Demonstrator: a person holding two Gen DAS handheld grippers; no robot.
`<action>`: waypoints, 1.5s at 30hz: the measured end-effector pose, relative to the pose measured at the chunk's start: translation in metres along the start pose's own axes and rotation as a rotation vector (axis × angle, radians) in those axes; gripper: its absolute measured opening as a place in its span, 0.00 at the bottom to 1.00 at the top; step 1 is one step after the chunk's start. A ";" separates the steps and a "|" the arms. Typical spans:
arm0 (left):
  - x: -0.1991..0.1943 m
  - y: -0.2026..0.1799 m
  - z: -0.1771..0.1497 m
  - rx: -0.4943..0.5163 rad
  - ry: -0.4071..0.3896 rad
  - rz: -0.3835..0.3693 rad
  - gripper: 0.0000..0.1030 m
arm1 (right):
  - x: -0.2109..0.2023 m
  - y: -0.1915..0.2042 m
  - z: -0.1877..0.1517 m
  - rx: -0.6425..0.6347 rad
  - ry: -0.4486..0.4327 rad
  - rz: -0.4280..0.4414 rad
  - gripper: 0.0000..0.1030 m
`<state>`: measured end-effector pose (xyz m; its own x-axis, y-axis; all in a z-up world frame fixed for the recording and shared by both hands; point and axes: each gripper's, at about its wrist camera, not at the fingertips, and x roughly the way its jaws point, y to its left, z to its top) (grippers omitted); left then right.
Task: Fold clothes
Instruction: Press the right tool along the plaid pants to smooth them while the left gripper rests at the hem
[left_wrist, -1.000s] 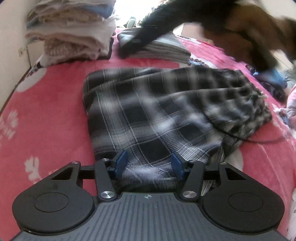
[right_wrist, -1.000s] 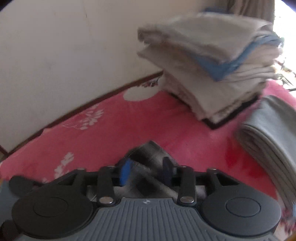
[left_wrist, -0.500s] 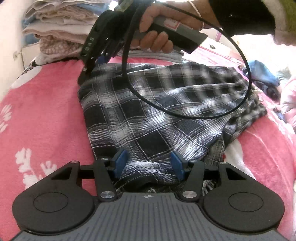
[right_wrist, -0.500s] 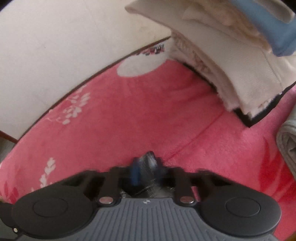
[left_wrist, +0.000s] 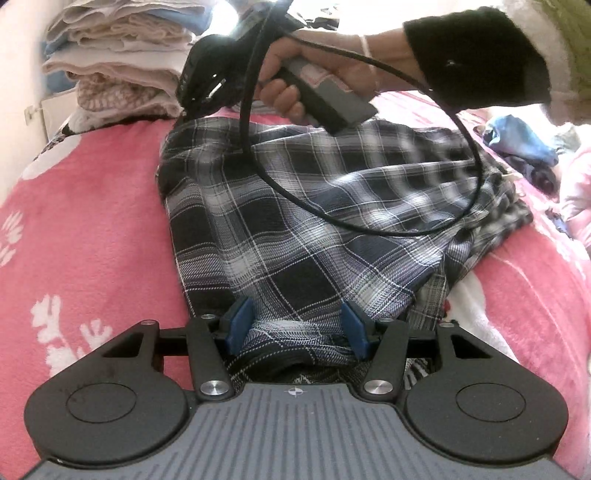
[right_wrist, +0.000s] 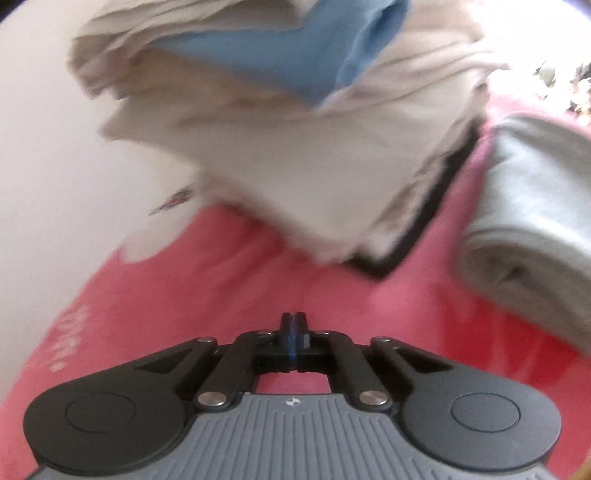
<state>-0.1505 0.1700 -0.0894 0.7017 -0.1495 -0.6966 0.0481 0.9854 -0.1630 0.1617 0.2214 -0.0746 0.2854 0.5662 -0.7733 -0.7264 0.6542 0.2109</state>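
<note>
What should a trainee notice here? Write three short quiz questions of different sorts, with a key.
1. True or false: the left gripper is open, with the plaid garment lying between its fingers.
2. The right gripper is: A open, B shut, C out of view.
3. Fill in: the folded pile sits on a ____ blanket.
Key: 1 true; 2 B; 3 pink.

- The plaid garment (left_wrist: 314, 221) lies on the blanket (left_wrist: 85, 229) at my twelve o'clock.
- The folded stack (left_wrist: 122, 59) sits behind it, at eleven.
- A folded bundle (right_wrist: 535, 221) lies at the stack's three o'clock.
</note>
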 end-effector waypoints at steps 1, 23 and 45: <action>0.000 0.000 0.000 -0.001 0.000 -0.001 0.53 | -0.009 0.000 0.001 -0.014 -0.002 0.037 0.02; -0.001 0.001 0.000 0.014 0.007 -0.010 0.54 | -0.065 -0.030 -0.012 -0.141 0.142 0.222 0.11; 0.000 0.000 -0.001 0.055 0.002 -0.012 0.55 | -0.156 -0.091 -0.066 -0.003 0.121 -0.466 0.20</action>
<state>-0.1511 0.1702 -0.0906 0.6993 -0.1614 -0.6964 0.0954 0.9865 -0.1329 0.1425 0.0403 -0.0126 0.5063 0.1506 -0.8491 -0.5406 0.8226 -0.1764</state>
